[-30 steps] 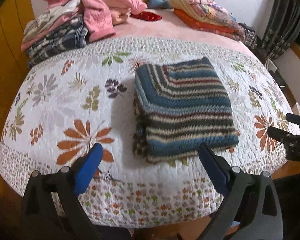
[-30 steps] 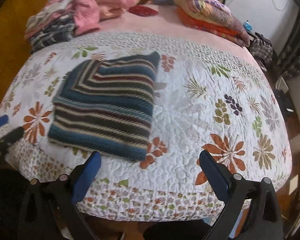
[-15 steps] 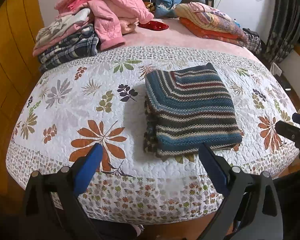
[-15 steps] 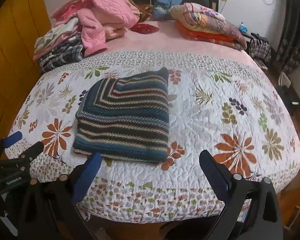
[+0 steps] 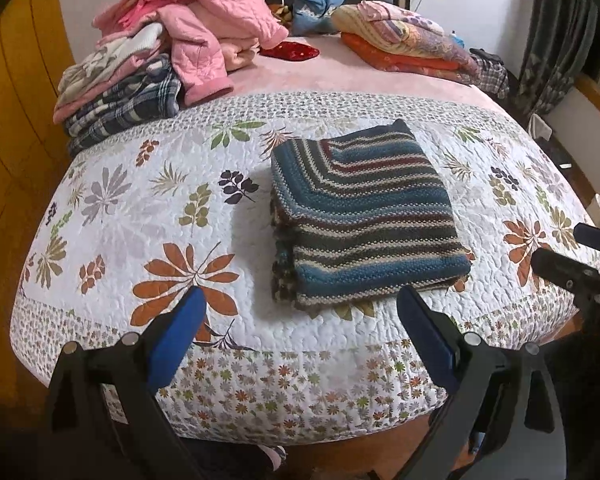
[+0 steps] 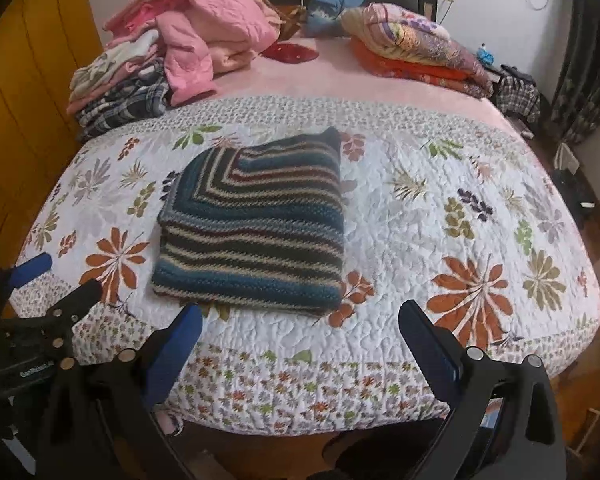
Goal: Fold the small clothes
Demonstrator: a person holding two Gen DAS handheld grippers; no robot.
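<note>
A striped knit garment in blue, cream and dark red lies folded into a neat square on the flowered quilt; the right wrist view has the same garment left of centre. My left gripper hangs open over the bed's near edge, short of the garment and holding nothing. My right gripper is open too, also back at the near edge with nothing between its fingers. Each gripper shows at the side of the other's view: the right one, the left one.
At the back left sits a heap of clothes, pink jackets over plaid. Folded blankets lie at the back right, a blue pillow by the headboard. A wooden wall runs along the left; curtains hang on the right.
Both grippers have drawn back and up from the bed, so the folded garment looks farther away and more of the headboard shows. The garment has not moved. Both stay open.
</note>
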